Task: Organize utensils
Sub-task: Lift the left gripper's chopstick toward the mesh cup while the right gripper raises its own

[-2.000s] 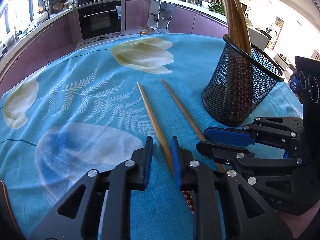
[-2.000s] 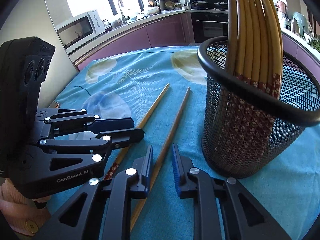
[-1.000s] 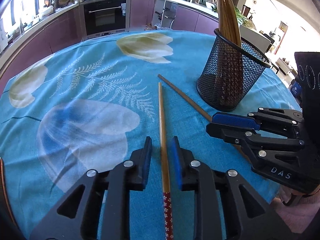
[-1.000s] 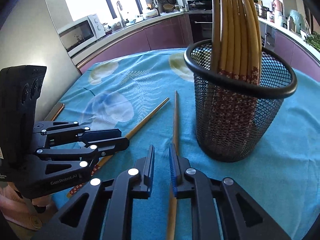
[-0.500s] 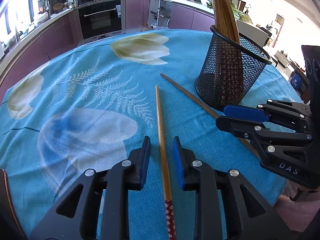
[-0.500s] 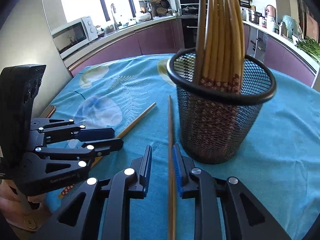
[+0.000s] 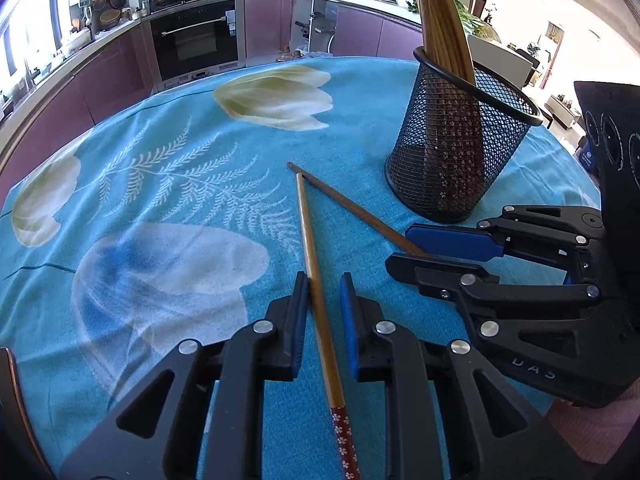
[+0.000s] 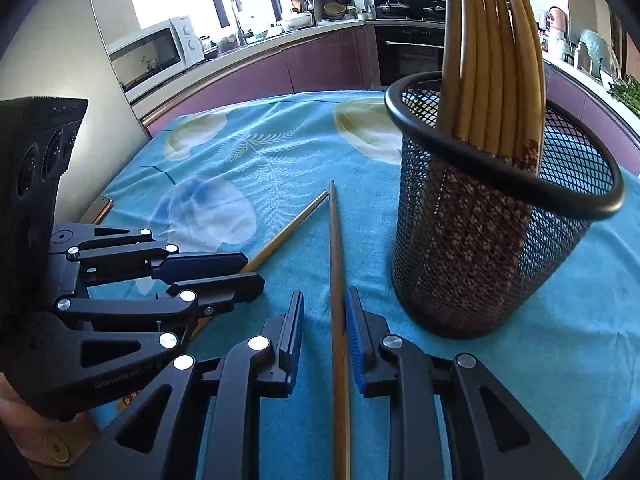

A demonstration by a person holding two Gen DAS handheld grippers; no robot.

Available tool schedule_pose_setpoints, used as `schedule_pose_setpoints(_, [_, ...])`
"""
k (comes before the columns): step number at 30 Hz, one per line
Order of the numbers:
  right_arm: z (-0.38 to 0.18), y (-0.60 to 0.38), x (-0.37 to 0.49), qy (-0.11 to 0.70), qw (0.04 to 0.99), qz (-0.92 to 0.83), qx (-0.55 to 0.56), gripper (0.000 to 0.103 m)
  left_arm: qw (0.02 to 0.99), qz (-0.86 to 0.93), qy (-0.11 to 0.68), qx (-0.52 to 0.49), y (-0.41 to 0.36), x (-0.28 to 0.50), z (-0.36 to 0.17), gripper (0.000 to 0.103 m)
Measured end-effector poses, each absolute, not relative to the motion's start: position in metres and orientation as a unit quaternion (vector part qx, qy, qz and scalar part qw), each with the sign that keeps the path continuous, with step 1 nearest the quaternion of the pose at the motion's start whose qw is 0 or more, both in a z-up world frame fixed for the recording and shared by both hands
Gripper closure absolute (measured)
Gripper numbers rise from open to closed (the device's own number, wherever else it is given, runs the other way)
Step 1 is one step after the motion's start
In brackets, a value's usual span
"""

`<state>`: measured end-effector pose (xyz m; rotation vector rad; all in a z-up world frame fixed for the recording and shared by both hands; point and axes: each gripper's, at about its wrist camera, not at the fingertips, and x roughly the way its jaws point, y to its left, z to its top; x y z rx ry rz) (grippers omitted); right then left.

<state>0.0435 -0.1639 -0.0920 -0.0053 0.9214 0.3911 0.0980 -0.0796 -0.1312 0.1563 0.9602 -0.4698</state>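
Observation:
Two wooden chopsticks lie on the blue flowered tablecloth, their far tips nearly touching. My left gripper point(image 7: 324, 300) is open and straddles one chopstick point(image 7: 310, 248), which has a red patterned end near me. My right gripper point(image 8: 325, 320) is open and straddles the other chopstick point(image 8: 335, 264). Each gripper also shows in the other's view, the right one point(image 7: 448, 252) and the left one point(image 8: 236, 270). A black mesh holder point(image 8: 492, 240) with several chopsticks point(image 8: 492, 60) upright in it stands just right of my right gripper.
The tablecloth point(image 7: 168, 208) covers a round table whose edge runs close behind both grippers. A phone-like object point(image 8: 100, 208) lies at the table's left edge. Kitchen counters, an oven point(image 7: 196, 44) and a microwave point(image 8: 152, 54) stand beyond the table.
Both grippers moved forward along their chopsticks and lower toward the cloth. The two chopsticks' far tips have swung closer together. The jaws stay open around the sticks.

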Motion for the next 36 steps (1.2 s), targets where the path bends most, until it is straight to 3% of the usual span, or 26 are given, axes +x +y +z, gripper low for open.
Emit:
schedule_pose_setpoints(3, [-0.093, -0.165, 0.046, 0.444, 0.877, 0.186, 0.006, 0.096, 0.86, -0.215, 0.456, 0.073, -0.08, 0.1, -0.132, 0.093])
schedule_pose_setpoints(36, [-0.021, -0.21, 0.011, 0.337, 0.898, 0.266, 0.094, 0.097, 0.891, -0.258, 0.375, -0.001, -0.059, 0.065, -0.055, 0.095])
